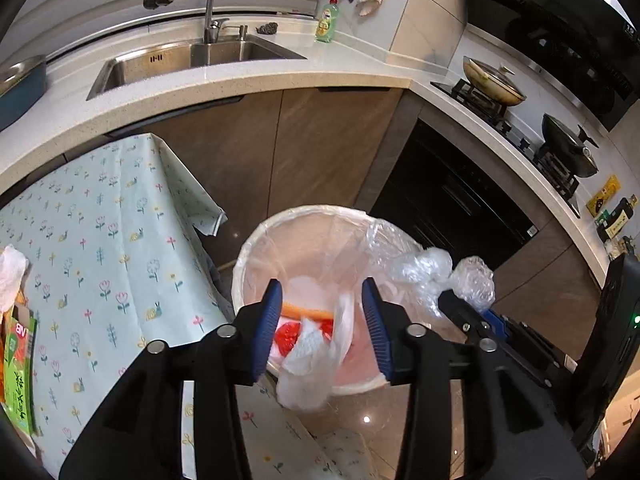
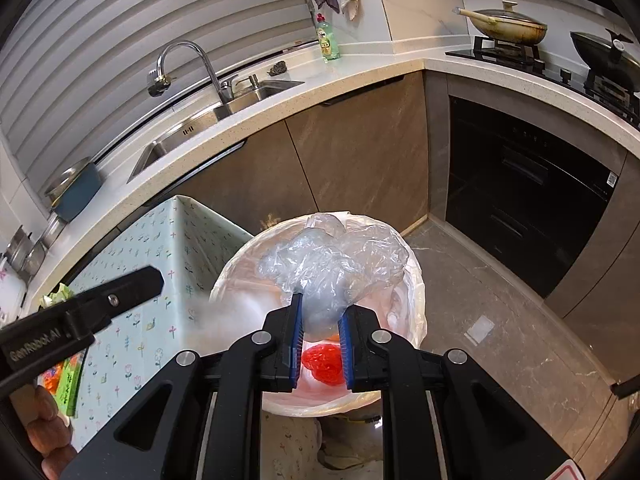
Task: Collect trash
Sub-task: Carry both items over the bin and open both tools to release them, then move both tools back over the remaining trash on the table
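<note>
A round bin [image 1: 256,240] lined with a clear bag stands on the floor beside the table; it also shows in the right wrist view [image 2: 416,280]. Red and orange trash [image 1: 288,334] lies inside it. My left gripper [image 1: 322,328] is open above the bin, and a white crumpled tissue or bag [image 1: 316,360] hangs between its fingers, loose. My right gripper [image 2: 320,340] is shut on crumpled clear plastic wrap [image 2: 332,268] and holds it over the bin. The plastic wrap also shows in the left wrist view [image 1: 472,280], at the bin's right rim.
A table with a flowered cloth [image 1: 100,240] stands left of the bin, with a green package [image 1: 18,372] and white plastic [image 1: 10,272] at its left edge. Behind are the counter with the sink [image 1: 192,60], cabinets, an oven [image 2: 520,200] and pans on the stove.
</note>
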Action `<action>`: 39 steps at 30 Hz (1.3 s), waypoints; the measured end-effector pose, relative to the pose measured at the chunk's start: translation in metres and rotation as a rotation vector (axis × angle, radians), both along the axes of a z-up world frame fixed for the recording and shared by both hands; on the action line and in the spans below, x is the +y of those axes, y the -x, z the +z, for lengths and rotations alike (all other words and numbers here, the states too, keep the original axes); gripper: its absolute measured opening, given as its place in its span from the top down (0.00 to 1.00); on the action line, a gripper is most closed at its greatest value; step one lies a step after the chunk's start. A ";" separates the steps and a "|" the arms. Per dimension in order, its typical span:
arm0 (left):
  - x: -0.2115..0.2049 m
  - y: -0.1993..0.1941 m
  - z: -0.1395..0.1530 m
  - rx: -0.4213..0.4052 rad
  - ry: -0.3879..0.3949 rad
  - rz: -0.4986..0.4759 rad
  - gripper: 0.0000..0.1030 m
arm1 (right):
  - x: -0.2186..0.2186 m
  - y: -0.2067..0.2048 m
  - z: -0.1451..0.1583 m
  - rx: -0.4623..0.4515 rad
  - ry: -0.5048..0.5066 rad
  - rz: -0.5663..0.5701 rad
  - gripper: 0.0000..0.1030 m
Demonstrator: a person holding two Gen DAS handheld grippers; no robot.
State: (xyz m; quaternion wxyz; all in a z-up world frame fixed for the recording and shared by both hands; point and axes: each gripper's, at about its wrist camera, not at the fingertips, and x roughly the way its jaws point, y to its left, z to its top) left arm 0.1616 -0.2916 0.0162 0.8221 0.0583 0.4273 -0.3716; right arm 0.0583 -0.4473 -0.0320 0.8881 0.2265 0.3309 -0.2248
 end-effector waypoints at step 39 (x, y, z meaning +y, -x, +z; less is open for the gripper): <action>0.196 -0.037 0.006 -0.023 -0.016 0.411 0.38 | 0.141 -0.065 0.032 -0.042 0.056 0.278 0.52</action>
